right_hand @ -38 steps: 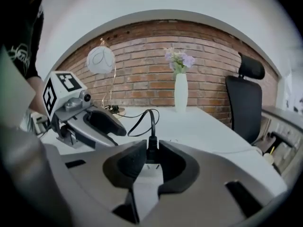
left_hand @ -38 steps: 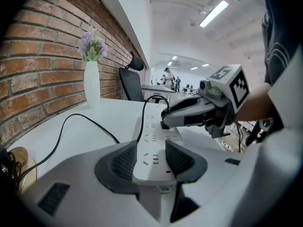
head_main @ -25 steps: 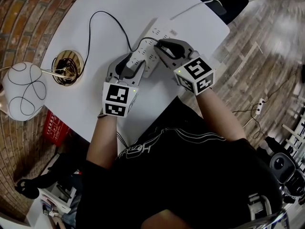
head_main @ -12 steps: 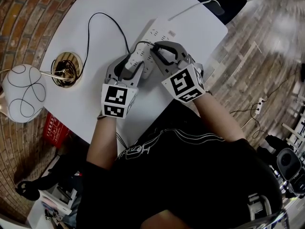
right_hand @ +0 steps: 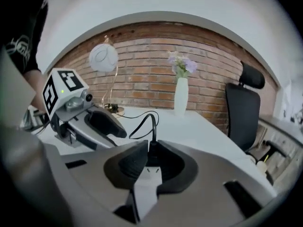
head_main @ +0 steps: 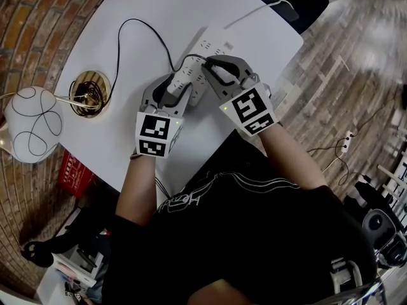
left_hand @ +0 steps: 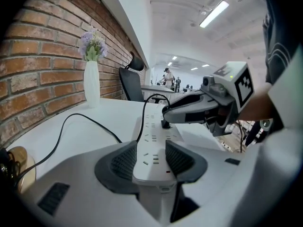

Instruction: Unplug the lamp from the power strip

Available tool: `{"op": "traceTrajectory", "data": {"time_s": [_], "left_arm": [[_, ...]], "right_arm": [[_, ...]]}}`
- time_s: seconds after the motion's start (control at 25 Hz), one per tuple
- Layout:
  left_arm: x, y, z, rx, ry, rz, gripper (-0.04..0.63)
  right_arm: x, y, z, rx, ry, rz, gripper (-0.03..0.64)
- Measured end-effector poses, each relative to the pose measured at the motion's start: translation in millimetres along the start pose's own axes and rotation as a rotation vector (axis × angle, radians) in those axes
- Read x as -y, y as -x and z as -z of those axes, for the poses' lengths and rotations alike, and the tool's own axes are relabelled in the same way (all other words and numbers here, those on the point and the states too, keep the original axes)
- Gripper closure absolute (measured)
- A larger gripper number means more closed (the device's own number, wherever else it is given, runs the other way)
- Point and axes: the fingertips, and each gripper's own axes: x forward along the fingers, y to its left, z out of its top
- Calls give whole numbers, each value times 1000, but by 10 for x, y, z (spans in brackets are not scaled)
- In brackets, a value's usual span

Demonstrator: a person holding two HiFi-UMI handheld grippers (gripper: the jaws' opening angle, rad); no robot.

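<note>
Left gripper (left_hand: 151, 161), jaws clamped across the near end of the power strip (left_hand: 154, 126) on the table (head_main: 117, 132), pins it flat; right gripper (right_hand: 150, 156), closed on the black plug (right_hand: 152, 146) mid-strip, should pull straight out

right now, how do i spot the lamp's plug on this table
On the white table, find the long white power strip, its near end held in the left claw. The plug is the only black piece standing on it, pinched in the right claw, with a black cord looping off to the lamp's gold base.
</note>
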Motion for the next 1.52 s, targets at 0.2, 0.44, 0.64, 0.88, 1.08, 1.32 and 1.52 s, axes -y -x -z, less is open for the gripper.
{"op": "traceTrajectory", "data": {"time_s": [0.2,0.44,0.64,0.88,1.08,1.32,1.52], "left_arm": [[1,-2,1,1,2,-2,407],[6,-14,7,1,2,-6,407],[4,-25,2,2,6,-9,407],[4,-21,-7,-2,5,-15,407],[34,9,-22,-5,-20,-18,413],[75,252,-166,32,81,27,457],[198,584,-378,88,174,67,533]], "right_arm": [[-47,8,-11,-12,107,20,575],[128,45,31,70,-273,-65,583],[-102,71,-193,42,134,-38,584],[-173,115,-437,51,213,-72,583],[-125,182,-439,41,142,-79,582],[-112,320,-466,48,3,-97,582],[-186,531,-559,85,-136,-142,582]]}}
